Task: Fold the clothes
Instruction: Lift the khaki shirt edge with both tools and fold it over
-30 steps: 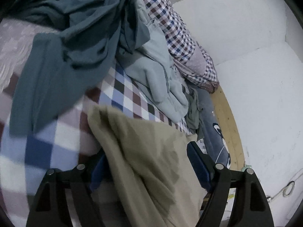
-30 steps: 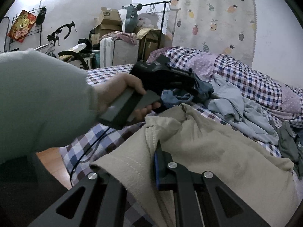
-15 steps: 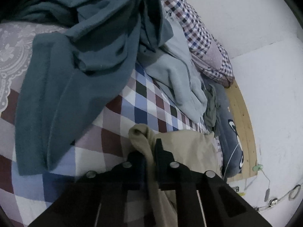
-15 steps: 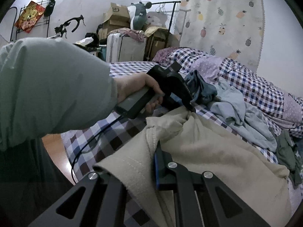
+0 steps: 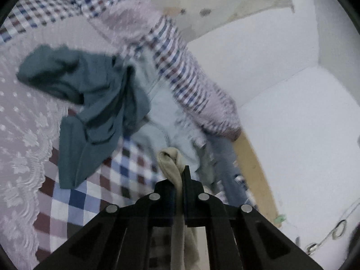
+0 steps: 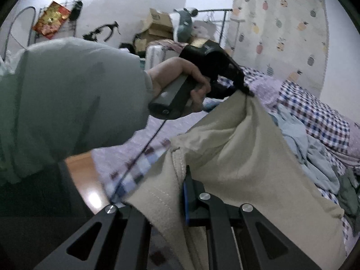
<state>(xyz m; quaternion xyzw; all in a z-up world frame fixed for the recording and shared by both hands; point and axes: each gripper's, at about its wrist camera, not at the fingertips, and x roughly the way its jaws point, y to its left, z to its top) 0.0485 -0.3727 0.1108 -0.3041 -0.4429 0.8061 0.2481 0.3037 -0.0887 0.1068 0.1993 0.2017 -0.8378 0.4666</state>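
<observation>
A beige garment [image 6: 243,157] hangs stretched between both grippers above the checked bed sheet [image 5: 90,193]. My left gripper [image 5: 180,175] is shut on a bunched corner of the beige garment [image 5: 171,159]. In the right wrist view the left gripper [image 6: 245,91] is held up by a hand [image 6: 180,74], with the cloth hanging from its tip. My right gripper [image 6: 183,180] is shut on a stitched hem of the same garment near the bottom of the view.
A dark teal garment [image 5: 96,105] and a pale blue garment [image 5: 166,112] lie heaped on the bed beside a checked duvet [image 5: 180,67]. White wall [image 5: 292,112] bounds the bed's far side. Boxes [image 6: 157,24] and a rack stand across the room.
The left gripper has risen and tilted up with the beige corner in it, so the garment is lifted off the bed. The right gripper keeps its hold on the hem.
</observation>
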